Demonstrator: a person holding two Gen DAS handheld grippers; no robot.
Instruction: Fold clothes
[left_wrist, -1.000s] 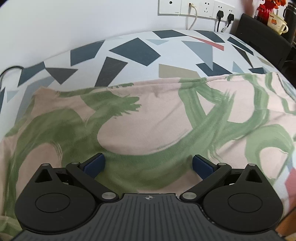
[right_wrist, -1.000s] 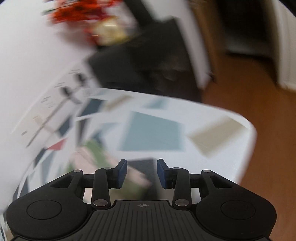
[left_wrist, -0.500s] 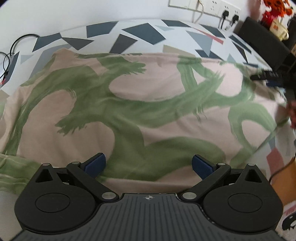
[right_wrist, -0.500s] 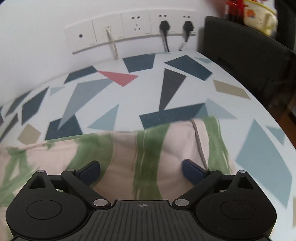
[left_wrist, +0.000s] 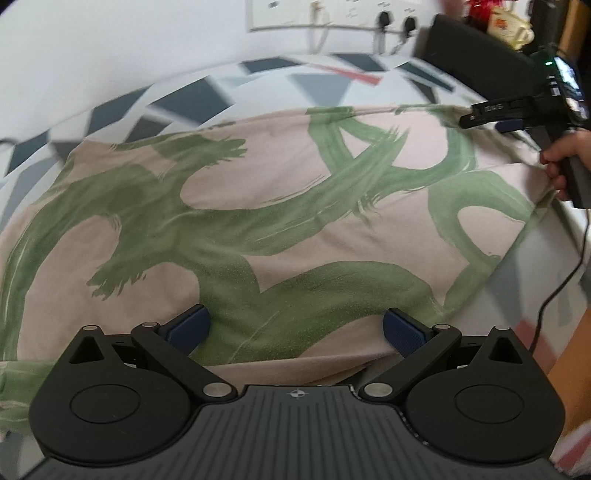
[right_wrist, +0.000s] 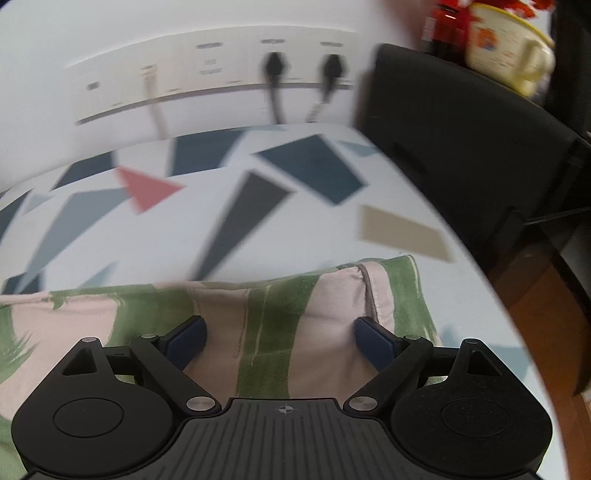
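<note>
Your left hand-held gripper (left_wrist: 295, 326) tilts steeply down over the near edge of the garment (left_wrist: 258, 206), jaws spread wide with nothing pinched; the cloth lies under and between the blue pads (left_wrist: 186, 326) but they do not press on it. Your right hand-held gripper (right_wrist: 280, 338) also angles down, at the garment's far right corner. Its jaws have just been opening and then easing in slightly, and they now stand wide, with cloth between the pads and no grip on it. In the left wrist view you can see your right hand (left_wrist: 565, 162) wrapped round that tool's handle, a black cable (left_wrist: 561, 280) trailing from it.

The one garment is pale pink with broad green brush-stroke swirls. It lies spread flat, mostly smooth, across the desk (right_wrist: 295, 206), which wears a white cover with dark blue, grey, tan and red shards. A seam runs down the corner by your right tool, and the near edge shows a second layer beneath.

On the wall behind is a socket strip (right_wrist: 221, 81) with two black plugs (right_wrist: 273, 66) and one pale lead. One cream mug (right_wrist: 509, 55) stands at the right.
</note>
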